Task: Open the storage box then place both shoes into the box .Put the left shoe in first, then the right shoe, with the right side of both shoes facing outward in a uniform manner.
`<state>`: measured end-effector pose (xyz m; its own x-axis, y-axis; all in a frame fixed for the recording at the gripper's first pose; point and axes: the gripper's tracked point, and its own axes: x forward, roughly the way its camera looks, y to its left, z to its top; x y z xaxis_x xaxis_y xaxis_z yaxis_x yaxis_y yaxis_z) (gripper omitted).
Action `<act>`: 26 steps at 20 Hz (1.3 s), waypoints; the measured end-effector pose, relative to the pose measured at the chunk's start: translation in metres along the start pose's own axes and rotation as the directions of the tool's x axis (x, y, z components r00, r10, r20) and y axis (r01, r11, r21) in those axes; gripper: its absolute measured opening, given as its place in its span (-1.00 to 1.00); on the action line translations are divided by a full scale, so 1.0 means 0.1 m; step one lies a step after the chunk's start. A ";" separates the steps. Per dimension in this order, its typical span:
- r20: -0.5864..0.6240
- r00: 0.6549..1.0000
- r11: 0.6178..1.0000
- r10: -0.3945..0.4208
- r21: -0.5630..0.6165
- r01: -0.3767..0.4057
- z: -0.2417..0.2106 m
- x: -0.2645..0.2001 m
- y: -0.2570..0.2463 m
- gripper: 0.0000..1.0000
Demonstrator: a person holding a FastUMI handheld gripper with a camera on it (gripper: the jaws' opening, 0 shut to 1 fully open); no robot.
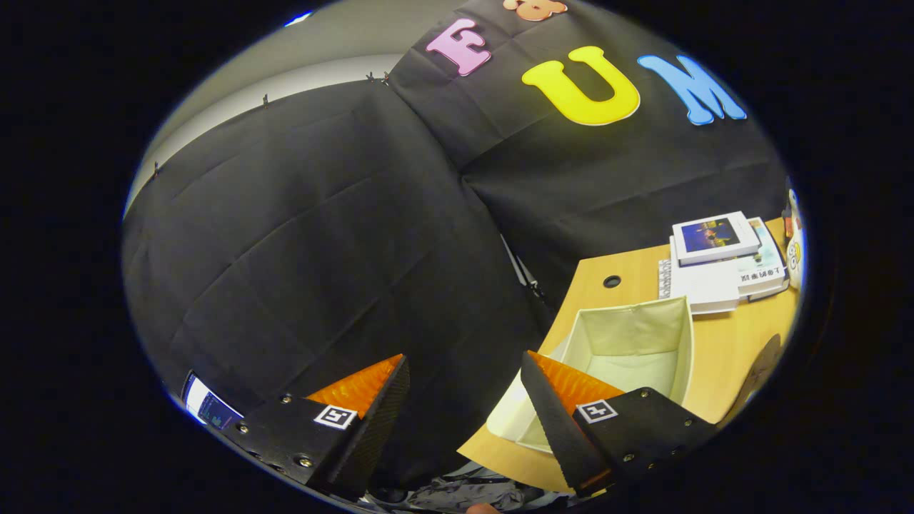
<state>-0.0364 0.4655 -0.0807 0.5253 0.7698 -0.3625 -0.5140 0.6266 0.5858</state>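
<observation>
I am holding the fingers spread and empty, aimed at the booth wall, while the box is sitting open and shoeless near the surface corner, so both shoes remain.

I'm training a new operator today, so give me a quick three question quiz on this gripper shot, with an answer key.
1. True or false: the storage box on the wooden table is open on top and nothing shows inside it.
2. Multiple choice: what lies on the table beyond the box? A) a stack of books B) a bunch of bananas C) a frying pan
3. Fill in: the fingers of the hand-held gripper stand ____, with nothing between them.

Key: 1 true. 2 A, the stack of books. 3 apart (open), with one finger in front of the box's near corner.
</observation>
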 end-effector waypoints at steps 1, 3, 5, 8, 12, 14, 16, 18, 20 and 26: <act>0.008 1.000 1.000 -0.025 -0.018 0.025 0.03 -0.05 -0.11 0.92; 0.020 0.997 0.997 -0.069 -0.042 0.069 0.08 -0.19 -0.32 0.92; 0.033 0.993 0.993 -0.109 -0.051 0.111 0.15 -0.32 -0.53 0.93; 0.045 0.986 0.986 -0.161 -0.041 0.162 0.21 -0.55 -0.81 0.93; 0.063 0.967 0.968 -0.246 -0.040 0.249 0.29 -0.85 -1.27 0.93; 0.063 0.957 0.957 -0.284 -0.047 0.287 0.28 -0.96 -1.47 0.93; 0.060 0.945 0.944 -0.321 -0.054 0.324 0.26 -1.09 -1.69 0.93; 0.058 0.929 0.928 -0.364 -0.057 0.368 0.23 -1.22 -1.94 0.93; 0.051 0.914 0.913 -0.402 -0.056 0.404 0.17 -1.34 -2.17 0.93; 0.015 0.859 0.858 -0.511 -0.057 0.511 -0.15 -1.65 -2.89 0.93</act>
<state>0.0157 0.1590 -0.2008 0.7243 0.3395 -0.6001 -0.2109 0.9378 0.2759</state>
